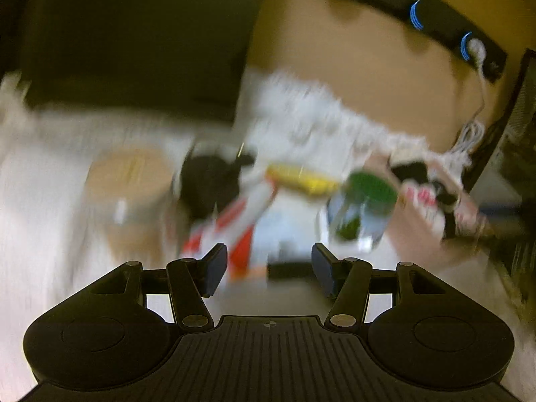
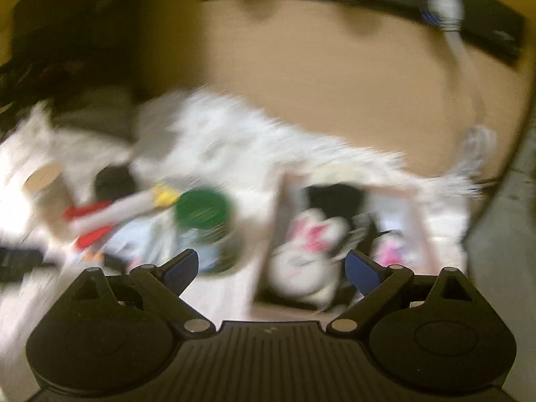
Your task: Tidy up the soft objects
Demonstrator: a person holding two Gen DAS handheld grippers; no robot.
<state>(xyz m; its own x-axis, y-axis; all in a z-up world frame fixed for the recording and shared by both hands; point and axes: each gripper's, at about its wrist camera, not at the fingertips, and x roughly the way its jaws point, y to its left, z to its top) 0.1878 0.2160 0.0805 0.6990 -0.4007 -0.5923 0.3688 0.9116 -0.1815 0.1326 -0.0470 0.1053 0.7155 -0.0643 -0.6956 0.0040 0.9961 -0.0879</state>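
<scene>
Right gripper [image 2: 271,268] nearest lens, jaws spread wide, nothing between pads. Just beyond it, open cardboard box [image 2: 418,221] on white-covered surface [image 2: 20,301] holds white plush toy with pink markings [image 2: 311,238]. Green-lidded jar [image 2: 202,214] stands left of box; red-and-white tube with yellow cap [image 2: 110,216] lies further left. Left gripper [image 1: 269,269] jaws part-open, empty, hovering over same clutter near surface's front edge. Fluffy white throw [image 2: 234,134] bunched behind, along far edge. Both views motion-blurred.
</scene>
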